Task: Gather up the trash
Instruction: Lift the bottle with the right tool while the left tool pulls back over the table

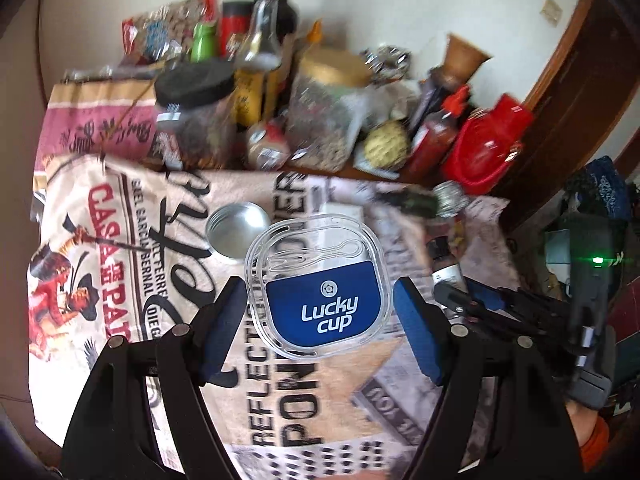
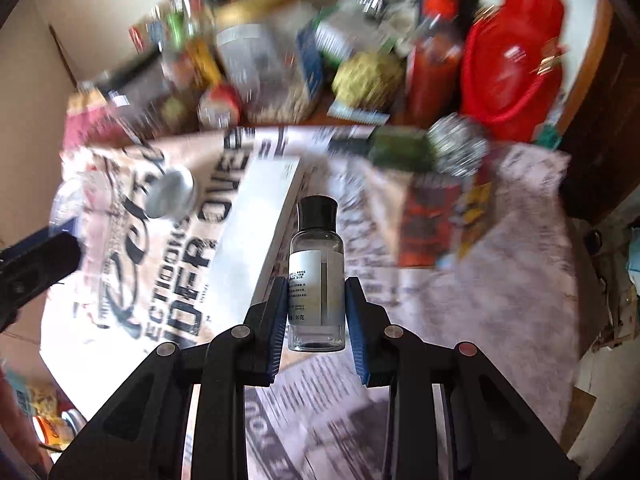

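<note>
Collecting trash from a cluttered worktop (image 1: 168, 184), both hands loaded. The left hand-held gripper (image 1: 320, 304) spans a clear plastic lid (image 1: 318, 286) with a blue "Lucky cup" label; its blue pads sit at the lid's two sides and the lid appears lifted clear of the printed cloth, though firm pad contact cannot be confirmed. The right hand-held gripper (image 2: 316, 308) stands narrow, its pads pressed on a small clear bottle (image 2: 317, 276) with a black cap, held upright above the cloth near the worktop's middle. To carry well: keep both grips unchanged, lift straight, and steer clear of the round tin (image 1: 237, 229) and white box (image 2: 260, 220) nearby; the jars crowding the far edge could topple if brushed.
</note>
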Tool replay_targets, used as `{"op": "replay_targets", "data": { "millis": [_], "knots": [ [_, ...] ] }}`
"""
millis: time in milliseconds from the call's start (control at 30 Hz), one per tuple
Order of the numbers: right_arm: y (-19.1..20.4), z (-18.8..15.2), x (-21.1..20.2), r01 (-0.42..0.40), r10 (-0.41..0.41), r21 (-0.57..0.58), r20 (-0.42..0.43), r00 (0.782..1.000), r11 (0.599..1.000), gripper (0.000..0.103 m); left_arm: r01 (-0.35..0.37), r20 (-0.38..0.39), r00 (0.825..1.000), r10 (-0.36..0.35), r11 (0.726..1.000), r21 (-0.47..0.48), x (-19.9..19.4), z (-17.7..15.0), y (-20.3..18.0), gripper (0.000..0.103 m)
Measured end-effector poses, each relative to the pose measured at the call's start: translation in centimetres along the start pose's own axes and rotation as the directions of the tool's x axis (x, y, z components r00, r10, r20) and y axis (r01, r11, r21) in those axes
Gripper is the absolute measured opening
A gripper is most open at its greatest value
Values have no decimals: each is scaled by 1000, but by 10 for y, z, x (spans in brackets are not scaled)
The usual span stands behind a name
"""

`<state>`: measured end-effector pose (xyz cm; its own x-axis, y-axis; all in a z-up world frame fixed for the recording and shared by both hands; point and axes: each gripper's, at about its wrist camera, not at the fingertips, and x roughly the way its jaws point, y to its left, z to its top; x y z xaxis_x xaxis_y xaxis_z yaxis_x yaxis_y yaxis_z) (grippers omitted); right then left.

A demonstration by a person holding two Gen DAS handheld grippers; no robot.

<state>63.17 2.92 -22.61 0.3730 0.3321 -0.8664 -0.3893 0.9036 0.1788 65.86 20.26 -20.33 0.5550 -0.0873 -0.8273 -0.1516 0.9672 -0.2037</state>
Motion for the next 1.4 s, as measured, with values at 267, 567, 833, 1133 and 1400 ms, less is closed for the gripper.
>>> {"op": "replay_targets", "data": {
  "millis": [267,567,833,1133,1400],
  "knots": [
    [-35,-19,-133,-16,21,-22,237,971,1000,26,-46,150,988,45,999,6,-75,-19,-62,74],
    [-46,-49,-224,-55,93,-106,404,910,993,26,-16,268,963,32,998,-61,-161,-65,-111,47],
    [-36,-71,-225,-62,113,-141,386,916,988,26,-27,164,986,35,998,-53,-142,-96,-118,45],
    [-65,-104,-207,-6,2,15,292,956,1000,26,10,1,1000,-10,1000,18,-100,-122,-124,49],
    [-72,-126,-208,35,-61,100,272,960,994,26,25,-52,998,-22,997,67,-96,-144,-116,53]
  ]
}}
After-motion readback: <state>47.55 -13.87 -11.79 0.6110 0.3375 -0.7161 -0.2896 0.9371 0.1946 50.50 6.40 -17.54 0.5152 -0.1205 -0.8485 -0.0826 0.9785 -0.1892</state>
